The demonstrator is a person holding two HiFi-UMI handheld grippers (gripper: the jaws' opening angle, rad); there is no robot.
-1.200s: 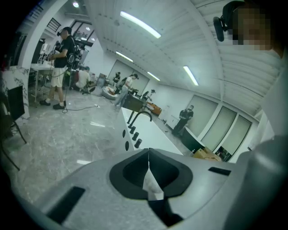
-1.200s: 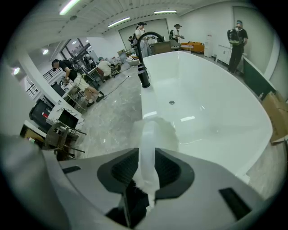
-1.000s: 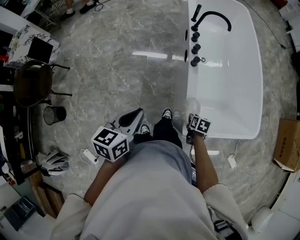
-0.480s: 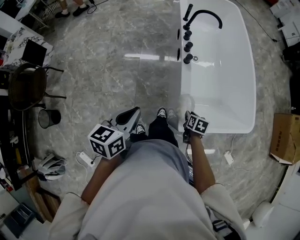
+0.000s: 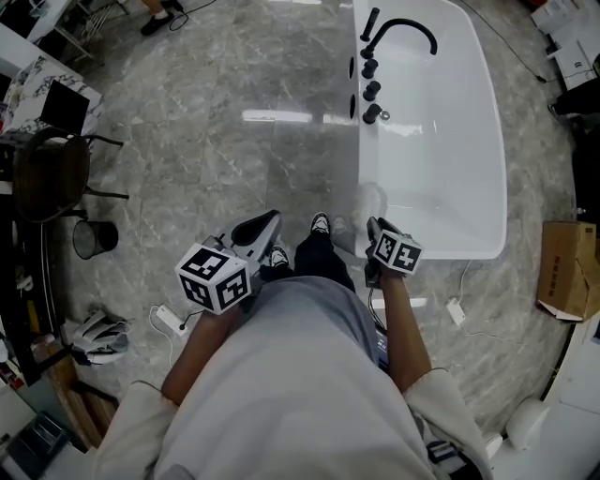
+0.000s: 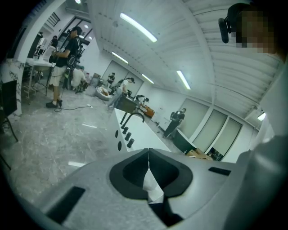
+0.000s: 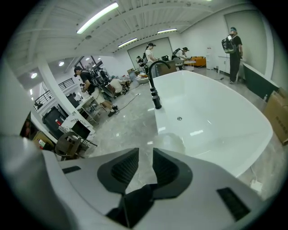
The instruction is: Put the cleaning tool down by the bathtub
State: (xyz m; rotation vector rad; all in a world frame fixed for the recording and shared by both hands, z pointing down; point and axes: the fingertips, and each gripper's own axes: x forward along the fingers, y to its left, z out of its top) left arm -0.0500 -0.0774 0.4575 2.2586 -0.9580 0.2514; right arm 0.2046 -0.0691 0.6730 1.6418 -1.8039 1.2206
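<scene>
A white bathtub (image 5: 487,159) with a black faucet (image 5: 405,28) stands on the grey marble floor, and I stand at its near left corner. A pale, hazy whitish object (image 5: 371,200) sits at that corner's rim, also visible ahead of the right jaws (image 7: 170,142); I cannot tell what it is. My right gripper (image 5: 373,231) hangs just short of it, jaws slightly apart with nothing between them (image 7: 145,155). My left gripper (image 5: 255,232) is held over the floor left of my shoes, its tips touching and empty (image 6: 148,152).
A dark chair (image 5: 52,173) and a black bin (image 5: 92,238) stand at the left. A cardboard box (image 5: 562,267) lies right of the tub. A white power block with cable (image 5: 171,319) lies on the floor by my left side. People stand far off (image 7: 235,45).
The head view has drifted, so the tub sits slightly further left and up in frame. Both grippers have stayed nearly where they were.
</scene>
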